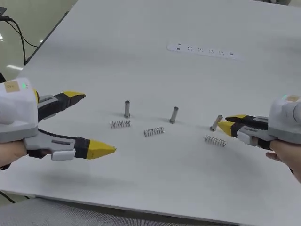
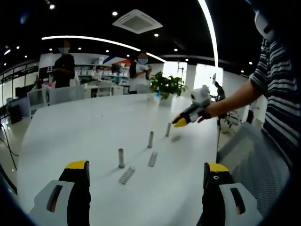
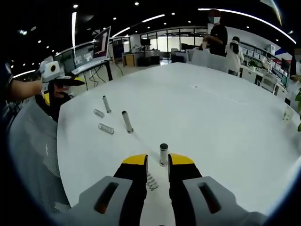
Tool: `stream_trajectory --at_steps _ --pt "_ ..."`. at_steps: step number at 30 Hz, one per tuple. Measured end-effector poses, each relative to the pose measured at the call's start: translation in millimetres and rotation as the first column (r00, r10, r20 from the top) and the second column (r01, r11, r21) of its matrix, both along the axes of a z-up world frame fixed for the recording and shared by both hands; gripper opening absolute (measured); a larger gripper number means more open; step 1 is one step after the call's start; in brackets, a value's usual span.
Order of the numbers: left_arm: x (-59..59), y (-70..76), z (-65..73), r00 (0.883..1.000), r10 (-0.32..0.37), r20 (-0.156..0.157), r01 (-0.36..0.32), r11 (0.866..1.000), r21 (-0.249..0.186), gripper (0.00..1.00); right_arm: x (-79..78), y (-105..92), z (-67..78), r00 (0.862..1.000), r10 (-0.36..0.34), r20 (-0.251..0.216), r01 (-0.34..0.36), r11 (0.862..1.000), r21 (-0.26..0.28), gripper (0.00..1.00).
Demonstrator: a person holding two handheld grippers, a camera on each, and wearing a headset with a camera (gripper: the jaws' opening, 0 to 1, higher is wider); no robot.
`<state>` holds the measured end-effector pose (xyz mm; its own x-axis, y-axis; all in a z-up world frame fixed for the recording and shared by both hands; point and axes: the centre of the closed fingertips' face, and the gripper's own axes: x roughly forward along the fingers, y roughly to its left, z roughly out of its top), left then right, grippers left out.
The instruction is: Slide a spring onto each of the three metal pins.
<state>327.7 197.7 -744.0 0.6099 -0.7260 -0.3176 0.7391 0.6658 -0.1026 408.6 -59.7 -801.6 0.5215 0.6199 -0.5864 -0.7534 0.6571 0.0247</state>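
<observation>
Three short metal pins stand upright on the white table: left pin (image 1: 127,108), middle pin (image 1: 174,115), right pin (image 1: 216,123). A loose spring lies in front of each: (image 1: 120,124), (image 1: 154,132), (image 1: 215,141). My left gripper (image 1: 91,122) hovers left of the row, jaws wide open and empty (image 2: 146,165). My right gripper (image 1: 227,122) has its yellow tips right next to the right pin (image 3: 163,154), jaws only a narrow gap apart with nothing held (image 3: 157,160). The right spring (image 3: 151,181) lies on the table under that gap.
A white power strip (image 1: 204,51) lies at the far side of the table (image 1: 141,56). A black cable (image 1: 19,35) hangs past the left edge. The near table edge runs just below my hands. People and a potted plant (image 2: 167,84) are beyond the table.
</observation>
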Motion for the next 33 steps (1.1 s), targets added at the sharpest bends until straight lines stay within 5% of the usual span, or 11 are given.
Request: stream_trajectory --at_steps 6,11,15,27,33 --pt "0.5 1.9 -1.1 1.000 0.000 -0.004 0.000 1.000 0.000 0.98 -14.5 2.7 -12.5 0.990 0.138 -0.013 -0.138 0.984 -0.108 0.15" --pt "0.1 2.1 -2.1 1.000 0.001 -0.009 -0.001 1.000 0.003 0.98 -20.9 5.9 -20.2 0.973 0.231 -0.028 -0.232 0.956 -0.178 0.15" --pt "-1.4 0.8 -2.2 1.000 -0.002 -0.012 0.002 1.000 0.004 0.98 -21.3 0.2 -31.9 0.954 0.294 -0.048 -0.297 0.919 -0.260 0.14" --pt "-3.7 1.5 -3.3 1.000 -0.006 -0.020 0.006 1.000 0.012 0.97 -23.6 -4.0 -48.3 0.924 0.373 -0.087 -0.379 0.864 -0.331 0.11" --pt "-4.2 0.0 -4.3 1.000 -0.016 -0.025 0.016 1.000 0.016 0.97 -26.6 -7.9 -54.5 0.917 0.386 -0.098 -0.394 0.847 -0.357 0.09"
